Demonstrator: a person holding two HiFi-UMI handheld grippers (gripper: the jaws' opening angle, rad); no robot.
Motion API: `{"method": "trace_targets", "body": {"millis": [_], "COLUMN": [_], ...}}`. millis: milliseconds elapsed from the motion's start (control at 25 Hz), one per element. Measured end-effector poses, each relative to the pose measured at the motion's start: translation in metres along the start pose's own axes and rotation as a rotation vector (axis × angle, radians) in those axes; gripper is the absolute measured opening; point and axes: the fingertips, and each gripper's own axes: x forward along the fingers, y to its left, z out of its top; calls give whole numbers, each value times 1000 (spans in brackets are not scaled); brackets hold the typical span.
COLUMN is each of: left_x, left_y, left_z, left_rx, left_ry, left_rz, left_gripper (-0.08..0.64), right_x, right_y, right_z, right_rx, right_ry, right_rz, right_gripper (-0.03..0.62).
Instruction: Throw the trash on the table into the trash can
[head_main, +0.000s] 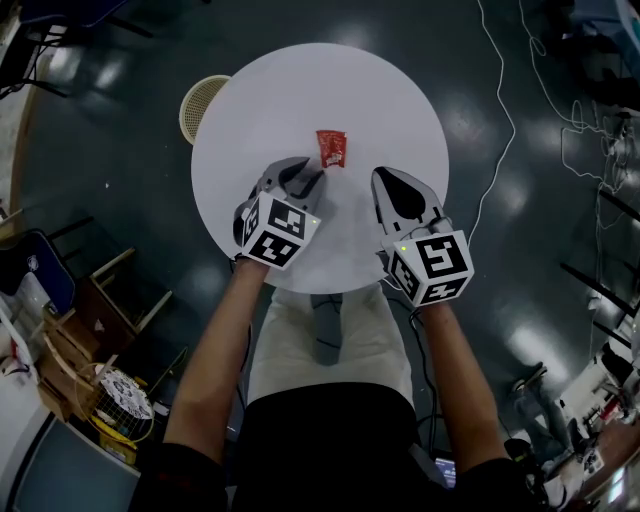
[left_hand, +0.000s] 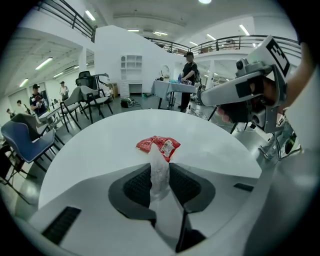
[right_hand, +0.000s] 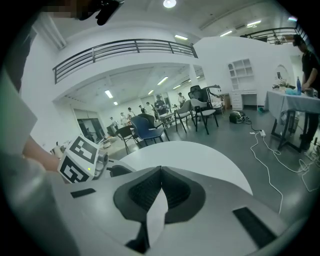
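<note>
Red wrapper (head_main: 331, 148) lies near the middle of the round white table (head_main: 290, 90). Left gripper (head_main: 312, 180) is at its near edge, pads pinching the wrapper's pale crinkled end (left_hand: 159, 172). Right gripper (head_main: 385, 180) sits just right of it over the table, fingers pressed together at the tips, nothing between them. Trash can (head_main: 203, 103) stands on the floor at the table's far-left edge

Counter (head_main: 400, 100): far and right parts bare; only the red wrapper (head_main: 331, 148) lies mid-top, its near end pinched in the left claw (head_main: 316, 180).
Between claws: bare strip separates it from the right claw (head_main: 382, 178).
Trash can (head_main: 203, 105): far-left, mouth partly under the counter's rim.
Floor, right: loose cables (head_main: 500, 120).
</note>
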Motion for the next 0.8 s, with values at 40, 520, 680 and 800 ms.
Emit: {"method": "trace_targets", "body": {"millis": [40, 520, 680, 800], "left_x": [1, -22, -36, -45], "left_y": [0, -15, -18, -23], "left_z": [0, 37, 51, 65], "left_rx": [2, -23, -27, -33], "left_ry": [3, -22, -32, -41], "left_rz": [6, 45, 64, 78], "left_gripper": [116, 98, 97, 97], "right_x": [0, -25, -38, -48], "right_y": [-1, -4, -4, -6], "right_z": [0, 24, 37, 47], "right_rx": [-1, -31, -45, -59], "right_ry": [1, -10, -21, -30], "right_rz": [4, 56, 72, 87], "right_gripper": [17, 17, 17, 17]}}
